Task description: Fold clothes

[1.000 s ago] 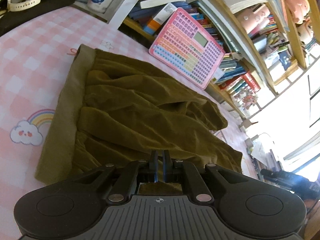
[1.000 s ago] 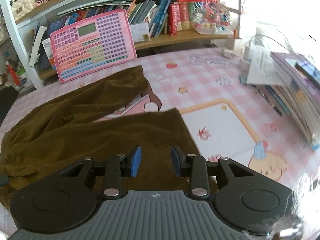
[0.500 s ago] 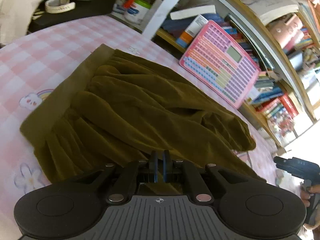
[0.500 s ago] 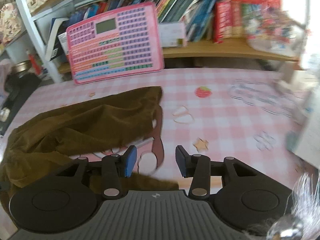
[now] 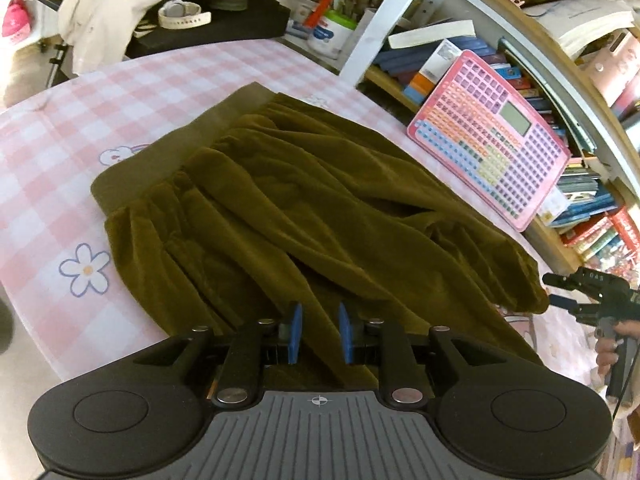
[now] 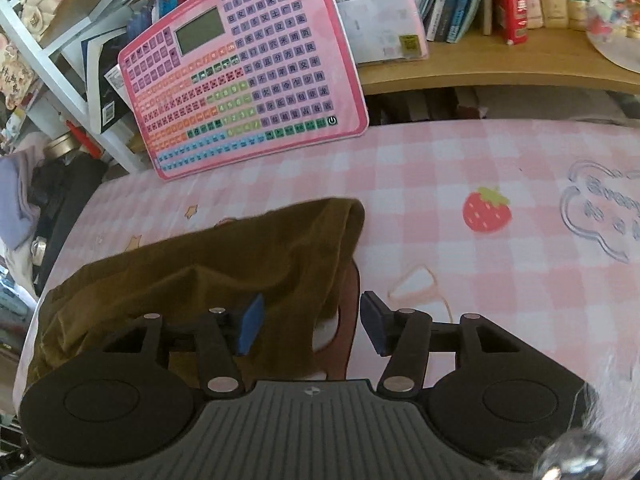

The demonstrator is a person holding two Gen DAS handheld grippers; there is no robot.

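Skirt (image 5: 304,208) ran waistband-left to hem-right on the worktop (image 5: 52,148); right tongs (image 6: 310,326) nearest the hem, both opening, left tongs (image 5: 319,334) gripping nothing.

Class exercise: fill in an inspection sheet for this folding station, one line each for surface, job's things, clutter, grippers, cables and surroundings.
Surface: table under a pink checked cloth with cartoon prints.
Job's things: olive garment lies rumpled, waistband flat at one end, one corner folded over.
Clutter: pink keypad toy leans on the shelf.
Grippers: left gripper opening over the garment, pads clear of the cloth; right gripper opening above the folded corner, nothing gripped.
Cables: nothing seen.
Surroundings: bookshelf full of books; watch, pen pot and piled clothes beyond the table.
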